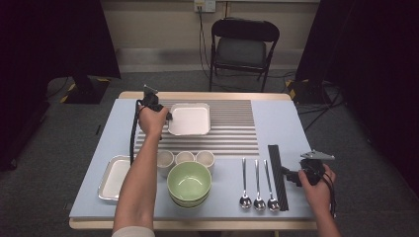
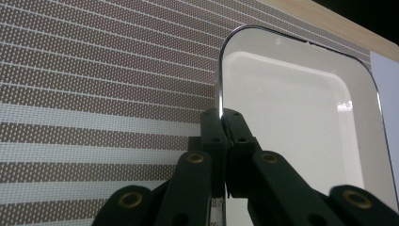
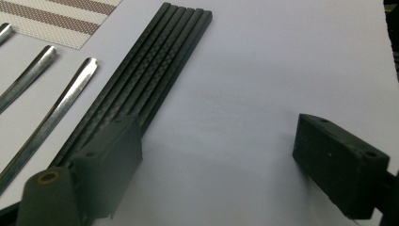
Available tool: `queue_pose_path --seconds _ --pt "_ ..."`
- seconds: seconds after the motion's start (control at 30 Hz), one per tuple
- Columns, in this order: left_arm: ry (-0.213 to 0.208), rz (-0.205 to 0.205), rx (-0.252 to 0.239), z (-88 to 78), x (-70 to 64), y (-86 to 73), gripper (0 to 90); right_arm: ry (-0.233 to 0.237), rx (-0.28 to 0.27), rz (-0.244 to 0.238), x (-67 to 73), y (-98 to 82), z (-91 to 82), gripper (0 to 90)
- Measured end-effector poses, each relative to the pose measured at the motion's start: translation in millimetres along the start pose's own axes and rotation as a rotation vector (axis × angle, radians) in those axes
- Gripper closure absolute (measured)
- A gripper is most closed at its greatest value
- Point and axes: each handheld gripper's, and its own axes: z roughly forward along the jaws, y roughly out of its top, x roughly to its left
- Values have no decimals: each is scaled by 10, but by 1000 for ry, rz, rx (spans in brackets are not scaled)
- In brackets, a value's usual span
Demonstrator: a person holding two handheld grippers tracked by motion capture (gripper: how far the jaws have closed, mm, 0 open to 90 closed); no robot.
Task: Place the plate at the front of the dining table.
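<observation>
A square steel tray [image 1: 189,120] with a pale inside lies over the striped mat [image 1: 232,133] at the back of the table. My left gripper [image 1: 168,117] is at its left edge. In the left gripper view the gripper [image 2: 226,125] is shut on the tray's [image 2: 301,117] thin rim, one jaw on each side. I cannot tell whether the tray is off the mat [image 2: 94,94]. My right gripper [image 1: 289,177] rests at the front right, open with nothing between its fingers. In the right gripper view the gripper [image 3: 216,141] spans bare tablecloth, its left jaw beside the black chopsticks [image 3: 160,61].
Stacked green bowls [image 1: 189,181] stand at the front centre with three small cups [image 1: 185,158] behind them. A second steel tray [image 1: 112,177] lies front left. Three spoons [image 1: 257,182] and the chopsticks [image 1: 277,175] lie front right. A folding chair [image 1: 244,44] stands beyond the table.
</observation>
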Motion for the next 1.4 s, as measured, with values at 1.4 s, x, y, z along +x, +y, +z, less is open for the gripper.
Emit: queue_pose_path --seconds 1.4 --pt "65 19 21 245 -18 -27 874 1 1 2 -1 1 1 149"
